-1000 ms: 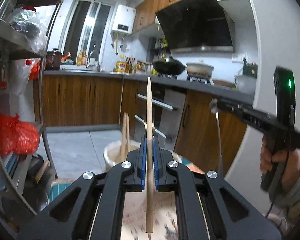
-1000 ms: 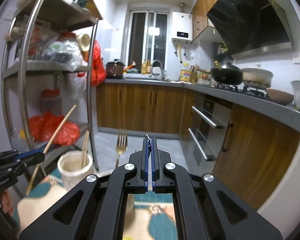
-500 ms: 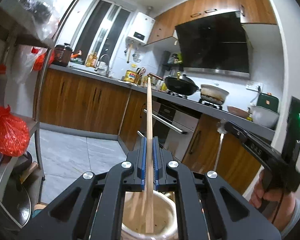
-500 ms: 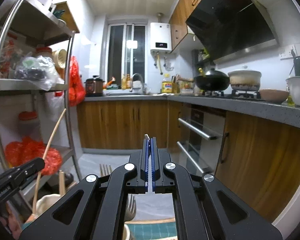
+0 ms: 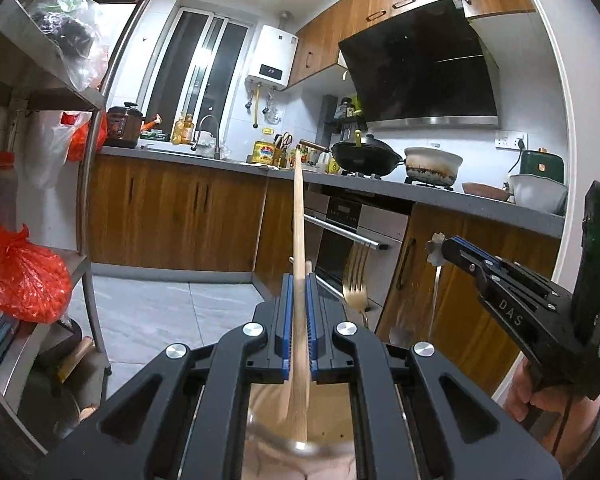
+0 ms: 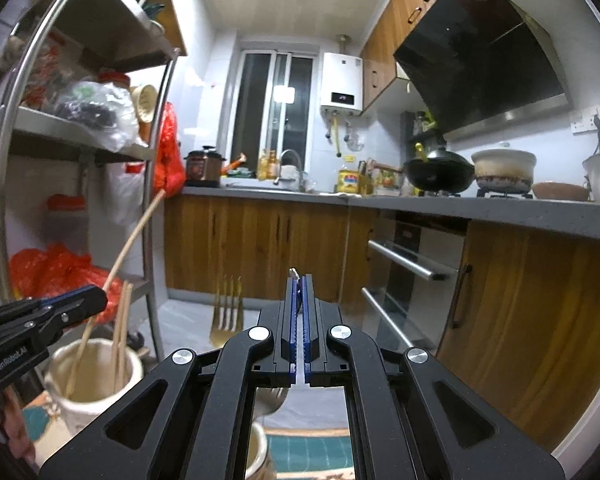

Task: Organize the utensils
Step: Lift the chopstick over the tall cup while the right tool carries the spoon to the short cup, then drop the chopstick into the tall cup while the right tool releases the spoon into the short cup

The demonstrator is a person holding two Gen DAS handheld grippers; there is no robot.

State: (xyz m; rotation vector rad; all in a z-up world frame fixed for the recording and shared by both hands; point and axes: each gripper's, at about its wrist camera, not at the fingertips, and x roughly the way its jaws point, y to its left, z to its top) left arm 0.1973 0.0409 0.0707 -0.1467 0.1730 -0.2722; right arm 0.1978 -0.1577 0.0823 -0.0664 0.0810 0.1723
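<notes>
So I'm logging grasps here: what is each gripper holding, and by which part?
Left gripper: a wooden chopstick, clamped along its lower half. Right gripper: a metal spoon, pinched at its handle's top end.

A metal rack [image 6: 152, 184] crowds the left, cabinets [image 6: 512, 296] the right, leaving open floor [image 5: 148, 312] between.

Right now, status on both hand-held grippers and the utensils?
Left hand-held gripper shut on chopstick, tip inside white holder. Right hand-held gripper shut on spoon handle over a second holder. Fork already standing there.
</notes>
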